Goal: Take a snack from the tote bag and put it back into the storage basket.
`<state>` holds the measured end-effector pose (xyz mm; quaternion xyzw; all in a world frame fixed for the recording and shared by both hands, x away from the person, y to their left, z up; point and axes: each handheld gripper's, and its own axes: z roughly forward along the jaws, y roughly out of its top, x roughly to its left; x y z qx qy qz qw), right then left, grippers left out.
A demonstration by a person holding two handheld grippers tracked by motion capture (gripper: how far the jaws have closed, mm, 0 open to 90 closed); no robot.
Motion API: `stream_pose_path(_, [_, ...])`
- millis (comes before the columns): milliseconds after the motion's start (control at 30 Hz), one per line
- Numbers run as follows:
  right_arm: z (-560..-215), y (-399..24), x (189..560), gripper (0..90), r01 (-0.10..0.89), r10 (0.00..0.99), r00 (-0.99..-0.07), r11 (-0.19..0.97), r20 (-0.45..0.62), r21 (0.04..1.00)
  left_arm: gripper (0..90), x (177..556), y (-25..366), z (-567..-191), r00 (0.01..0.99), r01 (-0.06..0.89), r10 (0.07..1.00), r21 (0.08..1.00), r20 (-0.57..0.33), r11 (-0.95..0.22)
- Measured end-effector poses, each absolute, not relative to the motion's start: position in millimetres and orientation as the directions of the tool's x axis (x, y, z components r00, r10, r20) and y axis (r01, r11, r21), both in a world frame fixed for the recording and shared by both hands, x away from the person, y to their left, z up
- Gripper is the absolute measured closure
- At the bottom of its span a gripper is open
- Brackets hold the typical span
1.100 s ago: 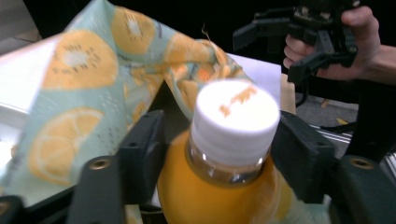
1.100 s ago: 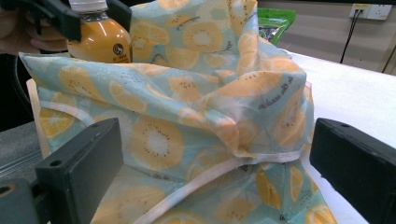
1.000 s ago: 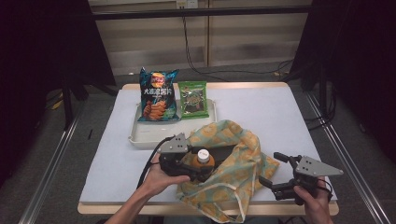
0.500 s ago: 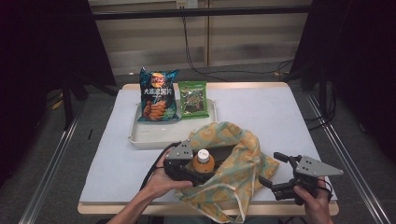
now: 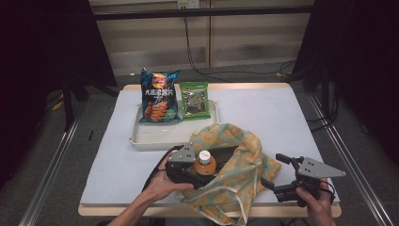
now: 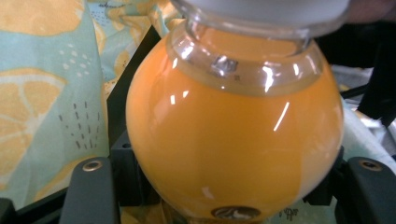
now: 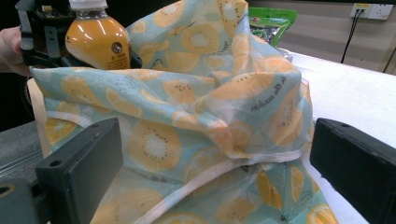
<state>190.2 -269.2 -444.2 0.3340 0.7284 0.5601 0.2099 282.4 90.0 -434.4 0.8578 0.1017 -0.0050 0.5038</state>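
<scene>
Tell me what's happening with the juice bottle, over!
Left gripper clamped on juice bottle, over the bag mouth. Right gripper open beside bag, holding nothing. Floppy bag cloth could snag the way in.

The bunched cloth bag (image 5: 240,172) is filling the table's near middle, and a tray (image 5: 141,141) of two snack packets is blocking the way behind it; bare tabletop (image 5: 282,113) is lying open at far right.

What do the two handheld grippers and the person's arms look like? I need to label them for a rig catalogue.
Both the left gripper and the right gripper are black, boxy tools, each topped by a grey three-cornered plate with small dark dots. Their jaws are flat black blocks with round screw holes. A black cable trails from the left gripper. The person's forearms are bare, no sleeves showing.
</scene>
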Motion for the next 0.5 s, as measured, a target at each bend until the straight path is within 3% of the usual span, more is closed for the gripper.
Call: stream_pose_path(500, [-443.8,-269.5,190.2,2.2,0.249,0.725,-0.686,0.147,0.067,0.957,33.6,280.1,91.4,-410.0,0.977,0.197,0.16,0.886,-0.142,-0.419])
